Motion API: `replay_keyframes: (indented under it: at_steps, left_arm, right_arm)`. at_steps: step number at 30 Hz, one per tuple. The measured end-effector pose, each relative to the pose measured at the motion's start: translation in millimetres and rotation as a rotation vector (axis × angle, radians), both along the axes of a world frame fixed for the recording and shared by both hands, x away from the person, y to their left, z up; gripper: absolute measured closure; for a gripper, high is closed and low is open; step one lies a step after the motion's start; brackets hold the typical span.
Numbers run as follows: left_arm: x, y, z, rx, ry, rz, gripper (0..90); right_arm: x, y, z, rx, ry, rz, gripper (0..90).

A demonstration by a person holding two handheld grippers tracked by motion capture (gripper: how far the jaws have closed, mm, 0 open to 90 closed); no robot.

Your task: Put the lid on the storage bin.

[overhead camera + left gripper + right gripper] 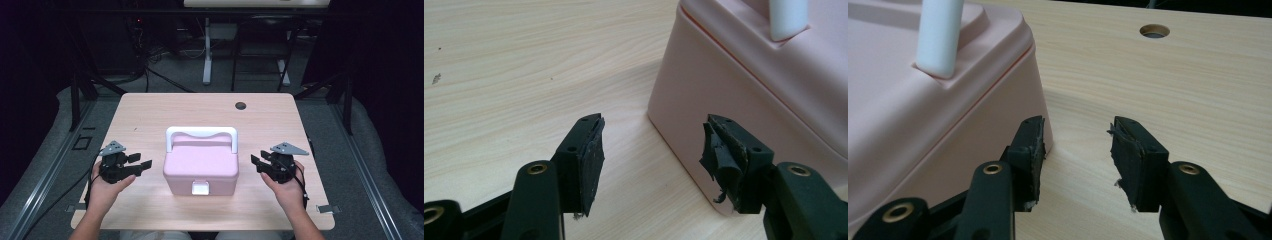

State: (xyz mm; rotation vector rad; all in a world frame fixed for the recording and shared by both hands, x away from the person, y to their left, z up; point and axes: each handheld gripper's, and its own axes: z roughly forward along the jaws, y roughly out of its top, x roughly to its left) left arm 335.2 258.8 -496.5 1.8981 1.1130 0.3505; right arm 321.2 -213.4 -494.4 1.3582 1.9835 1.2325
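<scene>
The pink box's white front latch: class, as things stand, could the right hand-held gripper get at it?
Probably yes. The right hand-held gripper stands open beside the pink box, apart from it, and the white front latch faces the person with bare table before it. It would have to swing round the corner.

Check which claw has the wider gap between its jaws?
The left claw: its jaws stand visibly wider beside the pink box than the right claw, also open and empty.

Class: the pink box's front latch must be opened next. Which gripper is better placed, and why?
Neither clearly: left gripper and right gripper flank the pink box evenly, both open, equally far from the white latch.
</scene>
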Motion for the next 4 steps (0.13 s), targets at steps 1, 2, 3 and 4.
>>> replay_keyframes:
  at_steps: [1, 2, 3, 4]
  left_arm:
    - [0.3, -0.2, -0.6, 0.000, 0.003, 0.000, 40.9]
    - [0.5, -0.4, -0.9, 0.002, 0.005, -0.003, 40.9]
    - [0.7, -0.9, -1.2, 0.005, 0.004, -0.002, 40.9]
    - [1.0, -1.3, -1.6, 0.006, 0.003, -0.001, 40.8]
  right_arm:
    - [0.2, 0.3, -1.1, -0.005, 0.004, -0.001, 55.3]
    - [0.6, 0.8, -2.6, -0.007, 0.003, 0.001, 54.5]
    - [1.3, 1.1, -3.9, -0.014, 0.003, 0.005, 53.9]
    - [1.9, 1.3, -5.4, -0.023, 0.002, 0.006, 53.4]
